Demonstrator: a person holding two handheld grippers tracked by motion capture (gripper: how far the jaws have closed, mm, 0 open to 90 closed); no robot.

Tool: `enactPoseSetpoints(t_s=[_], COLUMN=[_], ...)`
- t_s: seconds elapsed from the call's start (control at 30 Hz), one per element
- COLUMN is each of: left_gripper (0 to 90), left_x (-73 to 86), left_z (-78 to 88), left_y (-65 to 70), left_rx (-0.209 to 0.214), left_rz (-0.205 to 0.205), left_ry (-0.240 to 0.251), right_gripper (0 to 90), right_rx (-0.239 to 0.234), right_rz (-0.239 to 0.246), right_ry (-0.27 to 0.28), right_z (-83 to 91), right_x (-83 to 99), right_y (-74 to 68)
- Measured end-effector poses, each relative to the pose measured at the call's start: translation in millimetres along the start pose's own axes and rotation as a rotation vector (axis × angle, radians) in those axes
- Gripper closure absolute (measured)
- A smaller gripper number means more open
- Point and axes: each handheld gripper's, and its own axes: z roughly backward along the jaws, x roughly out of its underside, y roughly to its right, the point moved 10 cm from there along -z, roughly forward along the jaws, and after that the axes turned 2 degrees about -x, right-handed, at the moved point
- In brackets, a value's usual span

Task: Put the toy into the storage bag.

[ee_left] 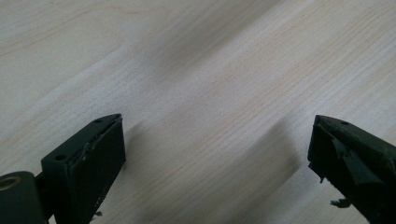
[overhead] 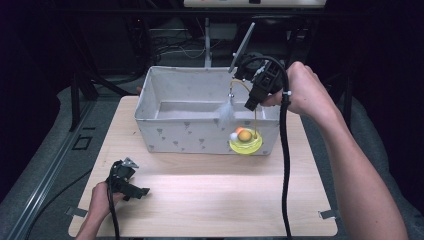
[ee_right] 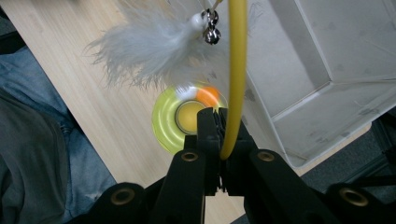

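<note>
Yellow wand (ee_right: 237, 70) | pinched between right gripper (ee_right: 219, 122) fingers (ee_right: 208, 130)

Cat toy (ee_right: 189, 119): round yellow-green base with an orange ball and a small white ball on top, a curved yellow stalk (ee_right: 236, 70) rising from it. White feather tuft (ee_right: 149, 49) with small silver bells (ee_right: 211, 29) dangling from the stalk's upper end. Stalk clamped between closed jaws, so the whole toy hangs in the air, base lowest, just in front of the box's near right corner.
</note>
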Motion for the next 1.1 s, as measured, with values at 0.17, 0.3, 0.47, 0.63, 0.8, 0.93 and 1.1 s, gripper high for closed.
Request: enactPoseSetpoints(t_s=[0.17,0.3,0.47,0.63,0.8,0.93,1.1], left_gripper=[4.2,4.2,4.2,4.2,4.2,4.2,4.2], left_x=[0.4,0.0,0.0,-0.1,-0.2,-0.2,-0.3], left_z=[0.7,0.8,0.6,0.5,0.5,0.4,0.3], left_y=[-0.5,-0.9,-0.9,-0.9,-1.1,-1.0,-1.1], left_rx=[0.006,0.002,0.002,0.002,0.001,0.004,0.003], left_rz=[0.001,-0.001,-0.002,0.0,0.001,0.001,0.002], left_ry=[-0.002,0.0,0.0,0.001,0.002,0.002,0.002], right_gripper=[88.2,88.2,88.2,88.3,88.4,88.4,88.4], right_rx=[0.019,0.026,0.04,0.054,0.066,0.069,0.079], right_rz=[0.003,-0.003,0.007,-0.005,-0.022,-0.039,-0.069], right_ry=[-0.006,0.0,-0.001,0.009,0.016,0.024,0.031], right_z=[9.1,14.5,22.9,29.4,35.4,38.5,40.0], right_x=[-3.2,-6.5,-10.2,-15.3,-19.1,-22.0,-24.8], right_y=[4.5,6.7,10.6,15.6,24.6,31.9,43.6])
